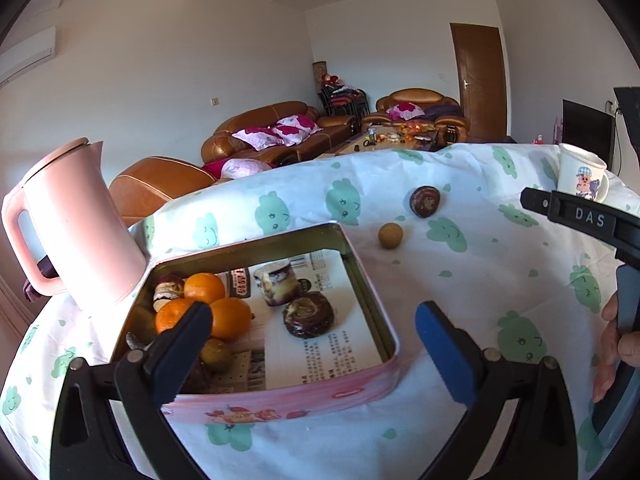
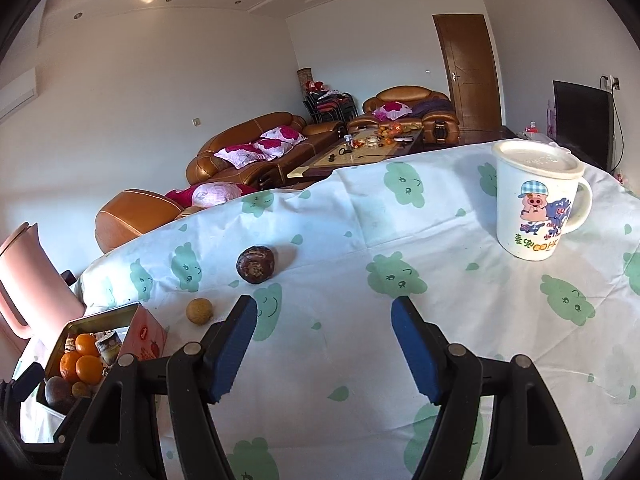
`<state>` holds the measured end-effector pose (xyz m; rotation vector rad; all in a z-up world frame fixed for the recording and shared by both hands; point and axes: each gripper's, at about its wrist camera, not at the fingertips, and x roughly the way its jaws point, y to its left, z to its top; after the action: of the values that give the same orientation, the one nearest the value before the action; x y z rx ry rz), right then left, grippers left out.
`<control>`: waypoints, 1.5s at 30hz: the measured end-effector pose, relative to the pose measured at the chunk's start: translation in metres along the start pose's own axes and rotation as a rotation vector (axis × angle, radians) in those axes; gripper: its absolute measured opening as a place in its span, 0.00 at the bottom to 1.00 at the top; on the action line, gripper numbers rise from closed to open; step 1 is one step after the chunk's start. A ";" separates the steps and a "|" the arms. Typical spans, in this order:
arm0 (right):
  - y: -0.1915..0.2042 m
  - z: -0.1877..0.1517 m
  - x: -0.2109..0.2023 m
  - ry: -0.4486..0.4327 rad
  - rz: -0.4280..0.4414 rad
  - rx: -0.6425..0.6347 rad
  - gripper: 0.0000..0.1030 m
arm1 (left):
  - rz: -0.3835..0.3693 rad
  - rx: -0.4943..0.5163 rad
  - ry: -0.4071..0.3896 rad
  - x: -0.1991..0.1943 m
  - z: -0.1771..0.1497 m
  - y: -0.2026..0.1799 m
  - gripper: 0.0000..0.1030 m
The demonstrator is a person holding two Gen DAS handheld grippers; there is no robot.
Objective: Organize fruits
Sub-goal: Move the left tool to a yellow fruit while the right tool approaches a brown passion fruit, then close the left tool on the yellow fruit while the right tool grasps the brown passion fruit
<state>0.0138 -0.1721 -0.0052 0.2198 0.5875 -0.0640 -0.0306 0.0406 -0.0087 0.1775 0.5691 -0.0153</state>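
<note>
Oranges (image 1: 208, 304) in pink tin (image 1: 280, 396), left gripper (image 1: 312, 320) and right gripper (image 2: 324, 320) both wide, empty

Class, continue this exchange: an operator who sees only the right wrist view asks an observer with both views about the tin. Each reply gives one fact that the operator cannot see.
Operator: Is there room left in the tin?
Observer: Yes. Its right half shows only the printed paper lining.
Operator: What lies past the oranges?
Observer: One dark fruit sits alone near the tin's middle.
Operator: And the other hand?
Observer: The left fingers stand apart with nothing between them.
</note>
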 end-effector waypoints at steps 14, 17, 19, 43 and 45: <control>-0.032 0.009 0.001 0.005 -0.059 -0.009 0.69 | -0.034 0.103 0.016 0.015 0.023 -0.077 1.00; -0.041 0.011 -0.001 -0.002 -0.071 -0.002 0.69 | -0.023 0.120 0.032 0.030 0.035 -0.094 0.99; -0.046 0.013 -0.001 -0.003 -0.078 0.007 0.69 | 0.005 0.121 0.066 0.047 0.046 -0.103 0.99; -0.069 0.018 0.010 0.044 -0.054 0.082 0.69 | 0.003 -0.199 0.339 0.160 0.074 -0.088 0.43; -0.069 0.018 0.011 0.044 -0.054 0.085 0.69 | -0.019 -0.209 0.333 0.157 0.072 -0.086 0.38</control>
<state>0.0241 -0.2435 -0.0093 0.2882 0.6354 -0.1363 0.1345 -0.0506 -0.0471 -0.0305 0.8995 0.0563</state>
